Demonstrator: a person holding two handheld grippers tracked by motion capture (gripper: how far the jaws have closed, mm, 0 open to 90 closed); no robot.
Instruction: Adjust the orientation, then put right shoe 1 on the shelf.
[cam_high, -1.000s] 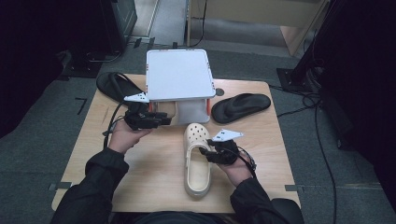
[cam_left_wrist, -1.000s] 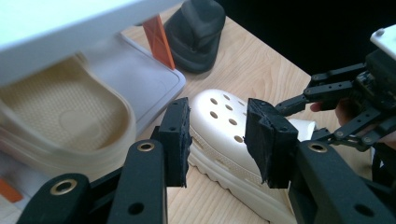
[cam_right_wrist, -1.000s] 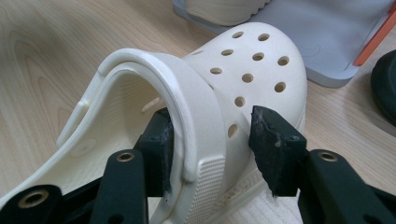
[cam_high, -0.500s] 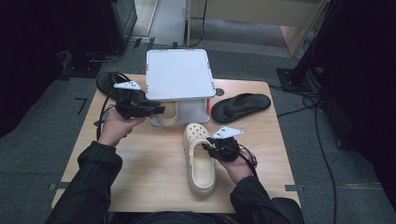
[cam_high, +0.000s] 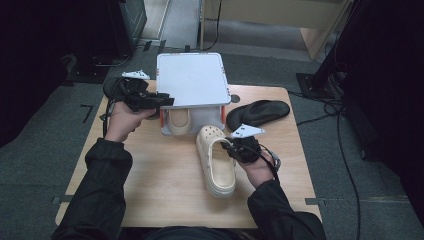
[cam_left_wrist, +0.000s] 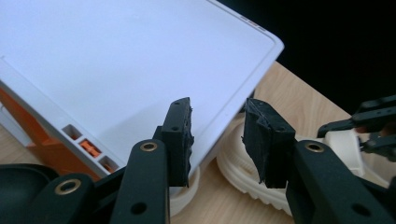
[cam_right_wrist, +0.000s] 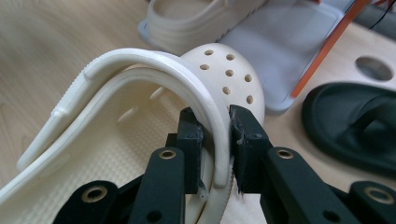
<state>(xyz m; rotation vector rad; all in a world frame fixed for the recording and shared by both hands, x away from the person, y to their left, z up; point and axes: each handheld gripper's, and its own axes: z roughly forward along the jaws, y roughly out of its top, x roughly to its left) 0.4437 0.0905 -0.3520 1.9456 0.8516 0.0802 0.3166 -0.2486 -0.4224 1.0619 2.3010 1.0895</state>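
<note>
Left of the white rack (cam_high: 190, 80), a black sandal (cam_high: 112, 86) lies partly hidden behind the left gripper (cam_high: 159, 101), whose jaws have been narrowing yet gape on nothing at the rack's edge; under the rack sits a cream clog (cam_high: 178, 122); in front of the rack, the right gripper (cam_high: 231, 148) has just been closing and pinches the strap of a second cream clog (cam_high: 216, 157); right of the rack lies another black sandal (cam_high: 257, 113).

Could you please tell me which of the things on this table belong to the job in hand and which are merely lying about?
In the job:
- cream clog, its strap clamped in the right gripper
- white shoe rack, with a second cream clog on its lower shelf
- left gripper, open at the rack's edge

Lying about:
- black sandal right of the rack
- black shoe behind the left hand
</note>
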